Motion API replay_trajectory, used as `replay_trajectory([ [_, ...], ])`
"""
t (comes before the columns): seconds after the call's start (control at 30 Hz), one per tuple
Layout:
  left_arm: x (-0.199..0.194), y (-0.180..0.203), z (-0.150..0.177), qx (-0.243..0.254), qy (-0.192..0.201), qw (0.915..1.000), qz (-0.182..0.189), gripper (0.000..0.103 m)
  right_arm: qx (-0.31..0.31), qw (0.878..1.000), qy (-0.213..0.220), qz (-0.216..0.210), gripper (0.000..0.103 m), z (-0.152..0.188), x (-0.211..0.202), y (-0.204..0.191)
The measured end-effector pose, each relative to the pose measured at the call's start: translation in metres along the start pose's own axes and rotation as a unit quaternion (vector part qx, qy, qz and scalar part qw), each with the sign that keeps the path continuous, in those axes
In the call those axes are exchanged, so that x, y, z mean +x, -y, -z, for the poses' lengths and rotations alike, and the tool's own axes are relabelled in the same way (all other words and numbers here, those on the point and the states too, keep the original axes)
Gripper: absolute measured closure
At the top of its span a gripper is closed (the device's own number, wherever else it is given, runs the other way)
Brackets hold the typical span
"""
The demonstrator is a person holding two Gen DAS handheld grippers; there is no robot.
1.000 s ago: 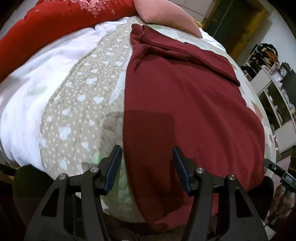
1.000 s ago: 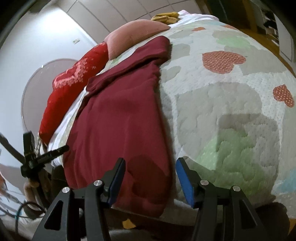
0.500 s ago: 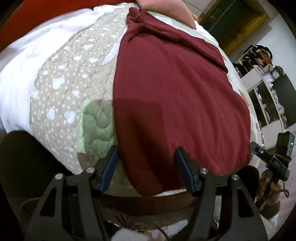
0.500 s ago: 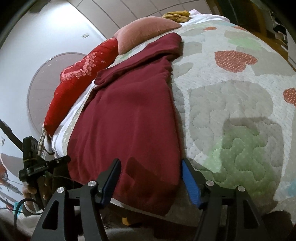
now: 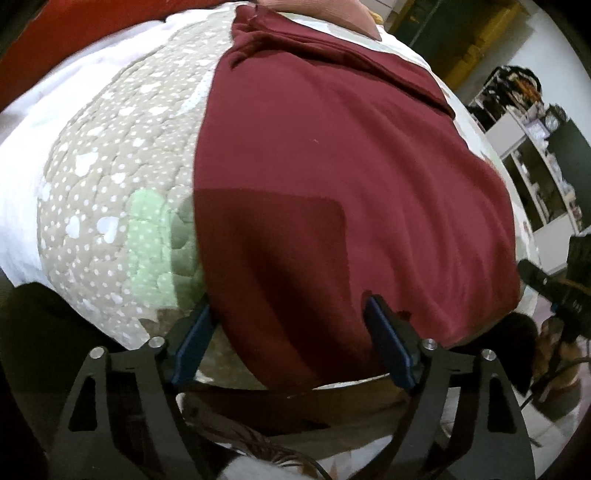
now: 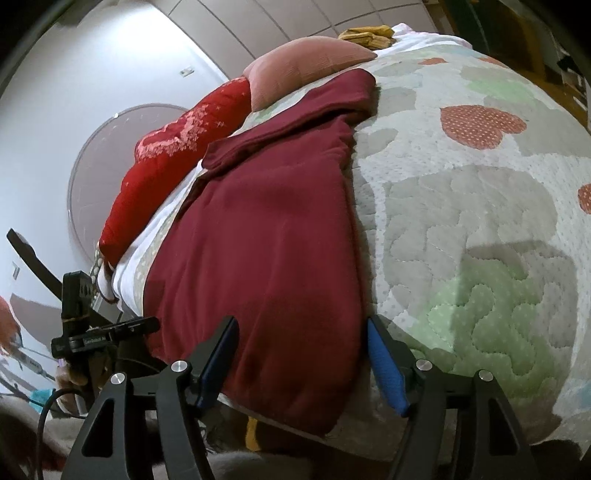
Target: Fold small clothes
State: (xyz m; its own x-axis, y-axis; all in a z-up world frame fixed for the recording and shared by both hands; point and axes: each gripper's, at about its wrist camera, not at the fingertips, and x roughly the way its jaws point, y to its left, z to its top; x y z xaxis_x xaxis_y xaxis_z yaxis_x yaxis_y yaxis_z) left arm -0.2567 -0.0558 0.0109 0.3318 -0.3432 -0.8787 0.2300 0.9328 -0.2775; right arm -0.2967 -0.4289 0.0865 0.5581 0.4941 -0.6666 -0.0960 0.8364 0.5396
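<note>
Lying between both grippers' opening fingers [image 5: 388, 343] (untouched): maroon garment [image 5: 332, 166].

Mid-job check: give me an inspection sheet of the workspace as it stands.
Surface: bed with patchwork quilt, hearts and dots.
Job's things: maroon garment lying flat, far part folded over, near edge at the bed's edge.
Clutter: pink pillow, red blanket, yellow item at the far end.
Grippers: left gripper and right gripper each astride a near corner of the garment, jaws opening, pads not pressing the cloth.
Cables: black cable under the left gripper, seen from the right wrist.
Surroundings: white shelves, wardrobe doors.
</note>
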Motion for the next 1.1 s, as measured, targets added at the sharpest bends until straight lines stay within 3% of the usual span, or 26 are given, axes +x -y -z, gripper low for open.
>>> replay_trajectory([
  [0.17, 0.001, -0.003, 0.002, -0.003, -0.002, 1.0, 0.009, 0.02, 0.016, 1.0, 0.004, -0.01, 0.035, -0.001, -0.001, 0.004],
  [0.47, -0.004, -0.036, 0.013, -0.073, -0.022, 0.994, 0.079, 0.02, 0.027, 0.999, 0.001, -0.035, 0.035, 0.002, -0.005, 0.006],
  [0.53, -0.003, -0.039, 0.013, -0.077, -0.026, 0.9936, 0.079, 0.02, 0.029, 0.998, -0.007, -0.057, 0.035, 0.003, -0.005, 0.008],
  [0.8, -0.003, -0.028, 0.01, -0.058, -0.025, 0.9952, 0.075, 0.021, 0.004, 0.997, -0.022, -0.067, 0.035, 0.001, 0.001, 0.005],
  [0.9, 0.001, -0.025, 0.009, -0.057, -0.026, 0.9956, 0.07, 0.028, -0.017, 0.998, -0.022, -0.051, 0.053, 0.0, 0.006, 0.0],
  [0.97, 0.0, -0.028, 0.009, -0.062, -0.025, 0.9953, 0.069, 0.038, -0.014, 0.998, -0.026, -0.054, 0.071, 0.0, 0.01, -0.001],
  [1.07, -0.006, -0.032, 0.011, -0.077, -0.017, 0.9935, 0.082, 0.054, -0.034, 0.996, -0.039, -0.067, 0.078, 0.004, 0.012, -0.01],
  [1.1, -0.008, -0.034, 0.012, -0.079, -0.014, 0.9932, 0.085, 0.055, -0.04, 0.996, -0.041, -0.071, 0.078, 0.005, 0.012, -0.013],
])
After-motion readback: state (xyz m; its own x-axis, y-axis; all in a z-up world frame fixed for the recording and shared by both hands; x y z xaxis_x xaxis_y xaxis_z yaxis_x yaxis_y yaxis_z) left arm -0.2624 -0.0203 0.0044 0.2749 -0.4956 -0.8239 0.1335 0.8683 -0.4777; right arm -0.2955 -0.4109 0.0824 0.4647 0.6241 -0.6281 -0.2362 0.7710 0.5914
